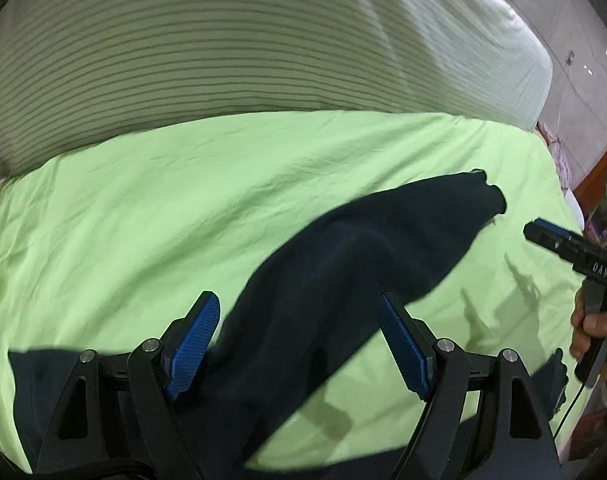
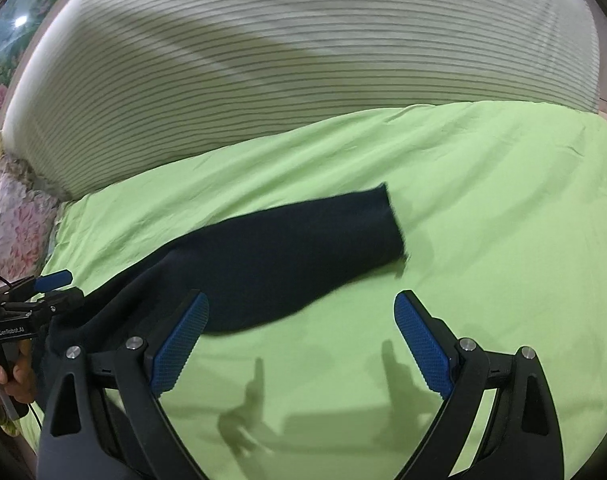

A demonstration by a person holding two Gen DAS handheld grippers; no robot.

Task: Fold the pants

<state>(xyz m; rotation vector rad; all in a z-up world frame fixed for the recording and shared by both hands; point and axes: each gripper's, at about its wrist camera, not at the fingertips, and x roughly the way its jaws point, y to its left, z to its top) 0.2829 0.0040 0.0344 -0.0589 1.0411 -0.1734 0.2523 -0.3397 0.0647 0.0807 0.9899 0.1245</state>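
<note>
Dark navy pants (image 1: 343,264) lie on a light green sheet (image 1: 143,216), one leg stretched away to the right and ending at a cuff (image 1: 483,192). My left gripper (image 1: 299,308) is open and empty, hovering over the upper part of the pants. The same pants (image 2: 287,248) show in the right wrist view, leg pointing right. My right gripper (image 2: 301,308) is open and empty above the green sheet (image 2: 483,220), just right of the pants. The right gripper also shows in the left wrist view (image 1: 543,236), held by a hand.
A striped white and grey cover (image 1: 223,48) lies beyond the green sheet on the bed. The bed's right edge and a tiled floor (image 1: 575,80) show at the far right. A floral cloth (image 2: 19,216) lies at the left bed edge.
</note>
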